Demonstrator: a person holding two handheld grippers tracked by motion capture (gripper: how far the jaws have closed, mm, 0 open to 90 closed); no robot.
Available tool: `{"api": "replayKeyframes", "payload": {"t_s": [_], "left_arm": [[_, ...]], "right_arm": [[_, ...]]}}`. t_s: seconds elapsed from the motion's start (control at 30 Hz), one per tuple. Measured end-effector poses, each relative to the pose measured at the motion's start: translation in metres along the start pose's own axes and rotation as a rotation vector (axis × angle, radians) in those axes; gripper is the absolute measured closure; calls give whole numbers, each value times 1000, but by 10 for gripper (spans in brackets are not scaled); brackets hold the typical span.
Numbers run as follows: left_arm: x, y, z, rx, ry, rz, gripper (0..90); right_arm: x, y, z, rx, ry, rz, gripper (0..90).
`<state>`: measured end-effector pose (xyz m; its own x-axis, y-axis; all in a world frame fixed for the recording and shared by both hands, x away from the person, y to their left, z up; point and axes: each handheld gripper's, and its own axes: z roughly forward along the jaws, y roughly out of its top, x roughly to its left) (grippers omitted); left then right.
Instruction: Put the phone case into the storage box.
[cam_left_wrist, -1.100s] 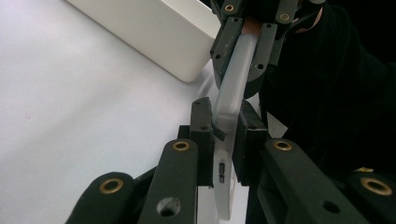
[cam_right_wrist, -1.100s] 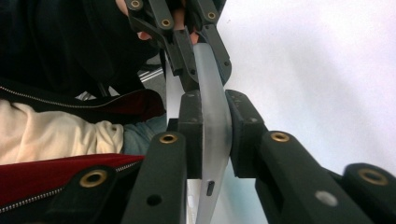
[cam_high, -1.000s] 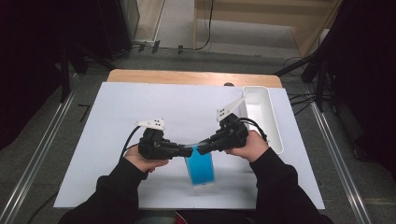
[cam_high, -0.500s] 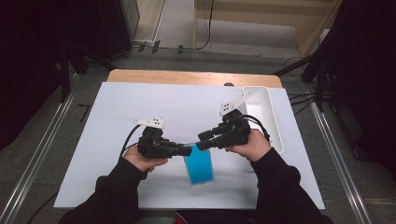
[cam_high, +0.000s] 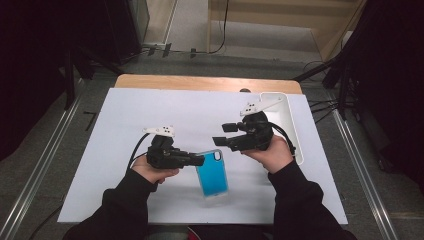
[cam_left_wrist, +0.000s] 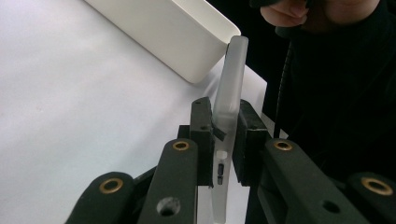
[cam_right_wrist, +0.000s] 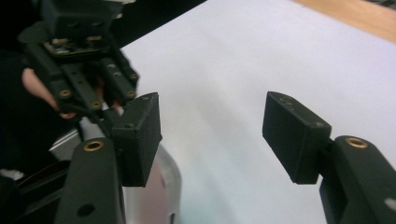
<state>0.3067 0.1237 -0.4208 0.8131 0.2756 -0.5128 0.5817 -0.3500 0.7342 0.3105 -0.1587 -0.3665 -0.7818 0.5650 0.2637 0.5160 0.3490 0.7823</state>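
A phone in a clear case with a blue back is held near the table's front middle. My left gripper is shut on its left edge. In the left gripper view the frosted case edge stands upright between the two black pads. My right gripper hovers up and to the right of the phone, open, with nothing between its fingers. In the right gripper view its pads stand wide apart over the white tabletop, with the phone's curved edge below the left pad and the left gripper beyond.
A long white tray lies along the table's right side, behind my right hand; its corner shows in the left gripper view. The white table cover lies bare across the middle and left. A wooden strip edges the far side.
My right gripper has let go of the phone, opened, and pulled up and to the right. The left gripper keeps its hold, and the phone has shifted slightly.
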Motion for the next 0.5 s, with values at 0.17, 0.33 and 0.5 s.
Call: {"api": "replayKeyframes", "payload": {"t_s": [0.17,0.33,0.5], "left_arm": [[0,0,0,-2,3,-7,794],[2,0,-2,-19,23,-11,793],[3,0,-4,-35,35,-22,793]], "right_arm": [[-2,-2,-1,-22,-81,-1,295],[-6,-6,-1,-45,-140,13,245],[-9,-10,2,-39,-187,1,208]]}}
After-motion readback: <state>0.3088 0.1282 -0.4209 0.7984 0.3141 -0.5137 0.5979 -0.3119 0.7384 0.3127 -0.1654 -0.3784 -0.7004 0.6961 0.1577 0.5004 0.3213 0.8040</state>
